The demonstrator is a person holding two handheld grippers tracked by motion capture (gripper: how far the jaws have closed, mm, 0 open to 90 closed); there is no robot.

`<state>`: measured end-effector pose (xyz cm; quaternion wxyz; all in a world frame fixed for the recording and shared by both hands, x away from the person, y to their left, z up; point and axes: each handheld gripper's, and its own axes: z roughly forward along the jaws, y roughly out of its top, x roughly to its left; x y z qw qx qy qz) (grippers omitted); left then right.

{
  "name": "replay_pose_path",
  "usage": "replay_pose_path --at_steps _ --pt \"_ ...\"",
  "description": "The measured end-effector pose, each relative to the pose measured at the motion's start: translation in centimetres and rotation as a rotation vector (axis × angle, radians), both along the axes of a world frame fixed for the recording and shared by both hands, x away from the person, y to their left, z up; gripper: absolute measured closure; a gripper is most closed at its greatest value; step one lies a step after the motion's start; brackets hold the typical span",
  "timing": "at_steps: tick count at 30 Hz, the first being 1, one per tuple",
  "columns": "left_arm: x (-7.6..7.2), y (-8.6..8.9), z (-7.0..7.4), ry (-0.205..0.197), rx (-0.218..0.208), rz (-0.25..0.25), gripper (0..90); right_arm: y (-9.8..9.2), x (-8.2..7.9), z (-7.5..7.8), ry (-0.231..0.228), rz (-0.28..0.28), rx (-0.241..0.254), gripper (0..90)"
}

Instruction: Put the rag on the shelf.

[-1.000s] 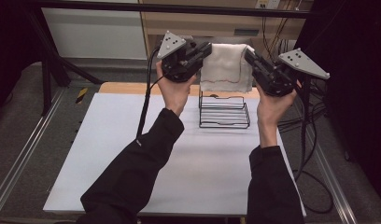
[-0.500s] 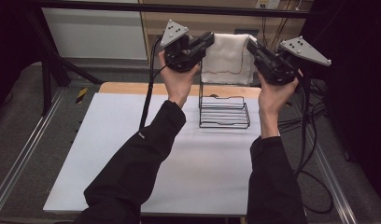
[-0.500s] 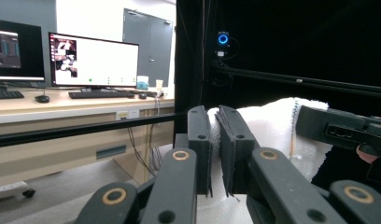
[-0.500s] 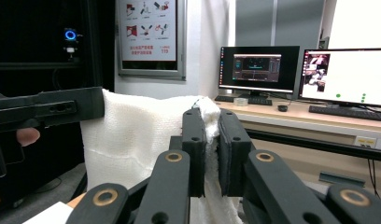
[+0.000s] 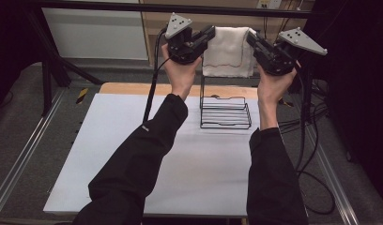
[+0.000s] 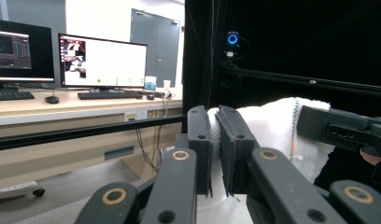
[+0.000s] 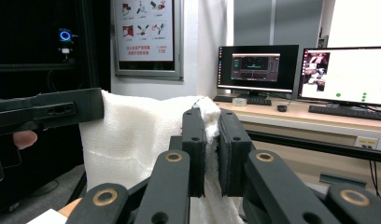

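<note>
Left gripper [image 5: 209,35]: jaws pinch the towel's [image 5: 228,51] left top corner.
Right gripper [image 5: 253,41]: jaws pinch its right top corner.
Towel: held spread between both grippers, hanging above the rack [image 5: 225,112] (a black wire frame).
Rack: stands on the table's [image 5: 110,154] far side, directly beneath the towel.
Cables [image 5: 308,136]: trail off the table's right edge.

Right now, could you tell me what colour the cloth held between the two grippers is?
The cloth is white with a thin reddish stitched line, clearest in the high view.
</note>
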<state>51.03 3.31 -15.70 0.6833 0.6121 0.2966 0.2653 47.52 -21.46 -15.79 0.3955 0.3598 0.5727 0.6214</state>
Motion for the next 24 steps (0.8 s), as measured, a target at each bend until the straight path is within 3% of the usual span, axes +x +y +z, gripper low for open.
replay_pose_path --at_steps 6,24 --pt "1.0 -0.3 -0.1 -0.005 0.034 0.023 83.2 0.0 1.0 -0.2 0.015 -0.007 -0.005 83.1" --pt "2.7 -0.6 -1.7 0.009 0.062 0.041 83.2 0.0 3.1 -1.5 0.052 -0.011 -0.008 83.0"
